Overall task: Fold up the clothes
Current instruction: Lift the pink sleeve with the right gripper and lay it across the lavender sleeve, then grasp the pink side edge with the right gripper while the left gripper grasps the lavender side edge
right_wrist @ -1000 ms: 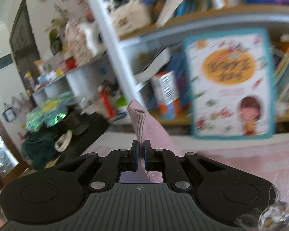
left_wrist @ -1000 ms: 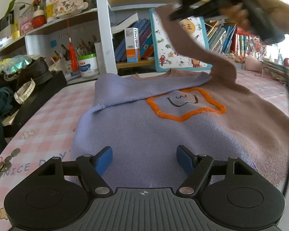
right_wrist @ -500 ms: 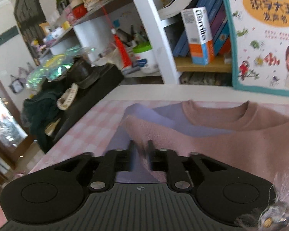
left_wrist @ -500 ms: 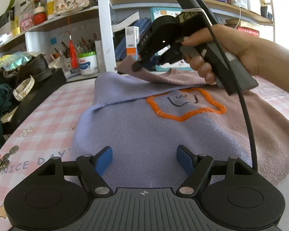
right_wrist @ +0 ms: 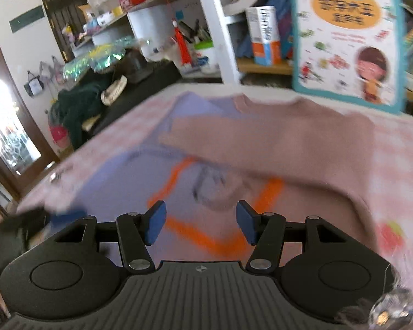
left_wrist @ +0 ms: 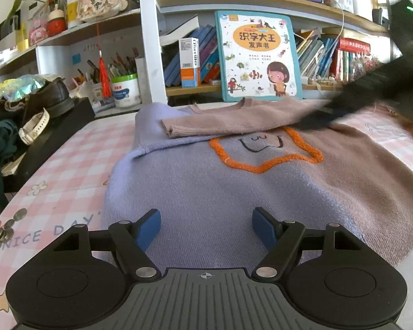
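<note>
While both claws hang over it, the sweater serves as the landmark for every line below.

Sweater (left_wrist: 206,192): lies flat on the pink checked tabletop (left_wrist: 63,176), lilac on one half and dusty pink on the other, with an orange star outline (left_wrist: 264,151) and a small stitched face at mid-chest.

Pink sleeve (left_wrist: 228,122): folded across the sweater's upper chest, just above the star, its ribbed cuff resting on the lilac shoulder; it lies loose, with nothing gripping it.

Lilac sleeve (left_wrist: 157,137): folded in over the sweater's own lilac side, under the pink cuff.

Left claw (left_wrist: 206,227): low over the sweater's hem, blue pads wide apart with only flat lilac knit showing between them; whether the pads touch the cloth cannot be told.

Right claw (right_wrist: 201,225): above the sweater's star; its jaws are opening, nothing is between them, and the view is smeared by motion blur.

Right claw from the left wrist view (left_wrist: 371,93): a dark blurred shape over the sweater's pink shoulder.

Picture book (left_wrist: 257,56): propped upright on the shelf just behind the sweater's collar.

Coins (left_wrist: 5,231): on the tabletop, well off the sweater's lilac side, by the printed words "NICE DAY".

Black box (left_wrist: 55,132): beyond the tabletop edge on the sweater's lilac side, with a white watch on it.
</note>
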`<action>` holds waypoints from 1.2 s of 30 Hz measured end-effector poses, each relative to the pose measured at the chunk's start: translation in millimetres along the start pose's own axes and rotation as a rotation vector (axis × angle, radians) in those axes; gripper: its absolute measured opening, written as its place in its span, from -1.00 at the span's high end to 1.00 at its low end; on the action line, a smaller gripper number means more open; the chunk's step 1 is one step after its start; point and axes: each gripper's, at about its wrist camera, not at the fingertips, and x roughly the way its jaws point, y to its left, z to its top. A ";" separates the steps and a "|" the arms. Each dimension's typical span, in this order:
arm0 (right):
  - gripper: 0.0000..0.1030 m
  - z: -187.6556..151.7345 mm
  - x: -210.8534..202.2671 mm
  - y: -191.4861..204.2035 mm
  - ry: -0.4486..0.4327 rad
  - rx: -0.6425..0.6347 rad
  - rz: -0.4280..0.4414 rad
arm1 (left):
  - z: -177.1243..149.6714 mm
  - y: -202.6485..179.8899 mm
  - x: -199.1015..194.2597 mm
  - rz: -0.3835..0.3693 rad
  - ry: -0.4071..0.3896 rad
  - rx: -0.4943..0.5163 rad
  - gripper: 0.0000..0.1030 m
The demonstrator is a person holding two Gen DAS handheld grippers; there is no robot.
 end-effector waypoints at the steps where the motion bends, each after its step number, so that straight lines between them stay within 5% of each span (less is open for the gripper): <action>1: -0.04 -9.5 -12.2 -3.6 -0.002 0.009 -0.017 | -0.2 0.7 -0.2 -0.002 -0.001 -0.004 -0.47; 8: -0.04 -77.7 -89.4 -26.5 -0.054 0.119 -0.164 | -3.9 24.7 -23.0 -0.001 -0.018 -0.115 -0.47; 10: 0.00 -94.3 -102.6 -34.0 -0.055 0.184 -0.171 | -6.0 38.1 -31.9 0.046 -0.014 -0.167 -0.28; 12: 0.09 -106.3 -108.5 -38.4 -0.052 0.241 -0.170 | -7.1 51.3 -36.4 0.079 0.001 -0.215 0.12; 16: 0.35 -118.0 -109.6 -43.7 -0.068 0.336 -0.133 | -11.4 71.6 -35.9 0.045 0.060 -0.314 0.12; 19: 0.43 -119.5 -106.4 -45.6 -0.081 0.378 -0.102 | -13.4 67.7 -31.3 0.031 0.081 -0.296 0.12; 24: 0.72 -116.3 -98.9 -39.3 -0.067 0.331 -0.081 | -10.6 64.3 -21.9 -0.012 0.077 -0.307 0.77; 36: 0.80 -141.6 -137.0 -40.6 -0.155 0.378 -0.201 | -4.8 33.6 -15.7 -0.161 0.077 -0.256 0.83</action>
